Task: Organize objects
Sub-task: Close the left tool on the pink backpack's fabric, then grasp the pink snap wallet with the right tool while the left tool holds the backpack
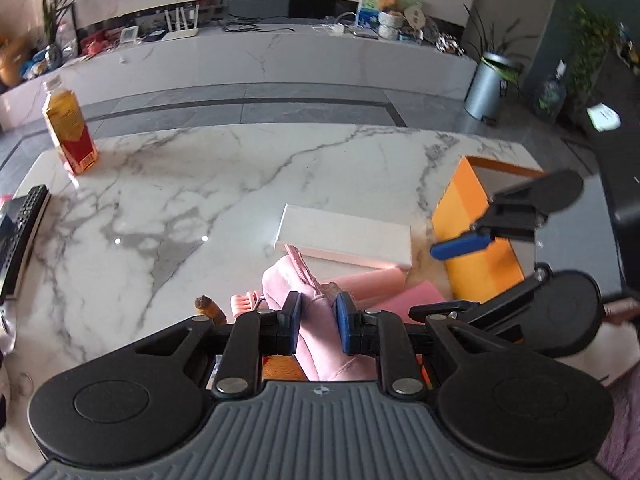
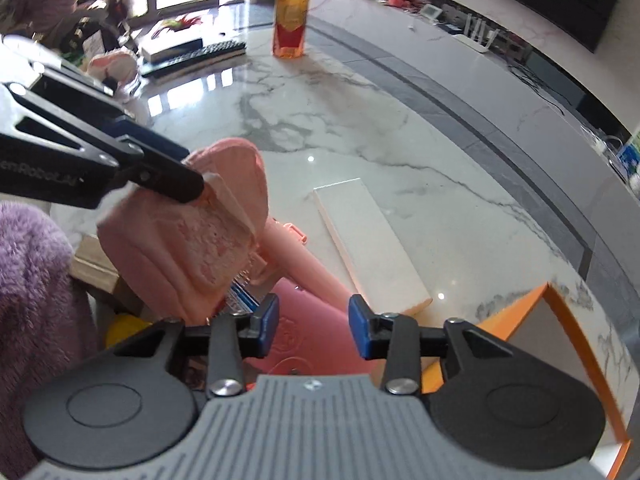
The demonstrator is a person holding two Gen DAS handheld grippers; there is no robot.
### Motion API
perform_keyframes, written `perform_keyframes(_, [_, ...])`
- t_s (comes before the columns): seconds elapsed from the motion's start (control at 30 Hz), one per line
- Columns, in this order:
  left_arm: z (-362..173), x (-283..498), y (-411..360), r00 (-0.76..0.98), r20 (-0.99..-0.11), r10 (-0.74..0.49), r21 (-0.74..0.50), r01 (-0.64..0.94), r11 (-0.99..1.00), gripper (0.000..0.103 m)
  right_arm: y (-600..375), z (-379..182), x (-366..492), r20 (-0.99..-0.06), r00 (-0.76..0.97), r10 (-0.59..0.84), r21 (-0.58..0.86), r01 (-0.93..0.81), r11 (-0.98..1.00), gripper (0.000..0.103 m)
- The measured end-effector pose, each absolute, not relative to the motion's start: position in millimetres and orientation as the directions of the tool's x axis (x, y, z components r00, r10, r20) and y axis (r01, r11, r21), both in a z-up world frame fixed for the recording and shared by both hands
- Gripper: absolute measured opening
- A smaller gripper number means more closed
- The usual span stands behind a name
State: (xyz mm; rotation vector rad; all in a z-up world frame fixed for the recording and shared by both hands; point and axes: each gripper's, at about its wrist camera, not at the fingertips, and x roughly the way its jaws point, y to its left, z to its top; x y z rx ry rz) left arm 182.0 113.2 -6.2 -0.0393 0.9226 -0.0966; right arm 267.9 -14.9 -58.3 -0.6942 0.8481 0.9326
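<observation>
- Left wrist view: the left gripper [image 1: 319, 317] is clamped on a pink pouch [image 1: 316, 336], lifted above a white marble table [image 1: 160, 200]. A white box [image 1: 344, 242] and an open orange box [image 1: 476, 236] lie beyond; a juice bottle [image 1: 69, 128] stands at the far left corner, a keyboard [image 1: 22, 236] at the left edge. Behind runs a long marble TV console [image 1: 260, 52]; a grey bin [image 1: 486, 88] stands on the dark tiled floor.
- Right wrist view: the right gripper [image 2: 313, 330] has its jaws apart, nothing between them, over a pink case [image 2: 304, 320]. The pouch [image 2: 188, 232] hangs at the left in the other gripper, off the table [image 2: 360, 120].
</observation>
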Motion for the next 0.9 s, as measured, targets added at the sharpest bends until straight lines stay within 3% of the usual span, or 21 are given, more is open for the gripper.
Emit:
perform_keyframes(0.03, [-11.0,184.0,112.0,0.588,-0.802,-0.105,-0.07,0.082,0.994,0.022,-11.0,-62.0,273.8,-0.875,0.296,0.383,-0.133,-0.907,0.399,0.063])
perform_keyframes(0.1, [-19.7,187.5,112.8,0.565,-0.818,-0.11,-0.069,0.094,0.993,0.023,-1.7,-73.4,287.6,-0.922,0.205,0.328,-0.089,-0.938,0.335,0.068])
perform_keyframes(0.27, [-35.8,191.2,120.9,0.517,-0.847,-0.122,-0.095,0.079,0.992,0.027,16.0,-102.3,308.0,-0.983,0.072,0.171,-0.033,-0.975,0.218,0.069])
perform_keyframes(0.37, [-43.2,193.8,128.0,0.477,-0.87,-0.126,-0.115,0.053,0.992,0.031,22.5,-117.7,317.0,-0.995,0.037,0.088,-0.018,-0.979,0.205,0.08])
perform_keyframes(0.43, [-48.6,194.4,131.7,0.454,-0.883,-0.115,-0.114,0.028,0.993,0.039,24.9,-124.5,318.1,-0.997,0.04,0.063,-0.028,-0.984,0.177,0.081])
perform_keyframes(0.5, [-51.9,194.7,136.8,0.448,-0.886,-0.12,-0.134,0.0,0.991,0.054,26.7,-129.4,320.4,-0.998,0.025,0.059,-0.015,-0.986,0.165,0.088])
perform_keyframes(0.67, [-59.8,197.9,148.7,0.411,-0.894,-0.179,-0.231,-0.081,0.97,0.064,32.9,-139.1,331.2,-0.998,-0.047,0.034,0.053,-0.981,0.185,0.09])
perform_keyframes(0.83, [-66.3,199.2,148.7,0.398,-0.884,-0.247,-0.321,-0.13,0.938,0.064,27.4,-140.0,344.2,-0.995,-0.099,0.028,0.103,-0.958,0.267,0.088])
perform_keyframes(0.9, [-66.1,198.9,146.8,0.408,-0.878,-0.25,-0.329,-0.135,0.935,0.056,25.1,-136.8,342.3,-0.996,-0.081,0.039,0.089,-0.956,0.279,0.086])
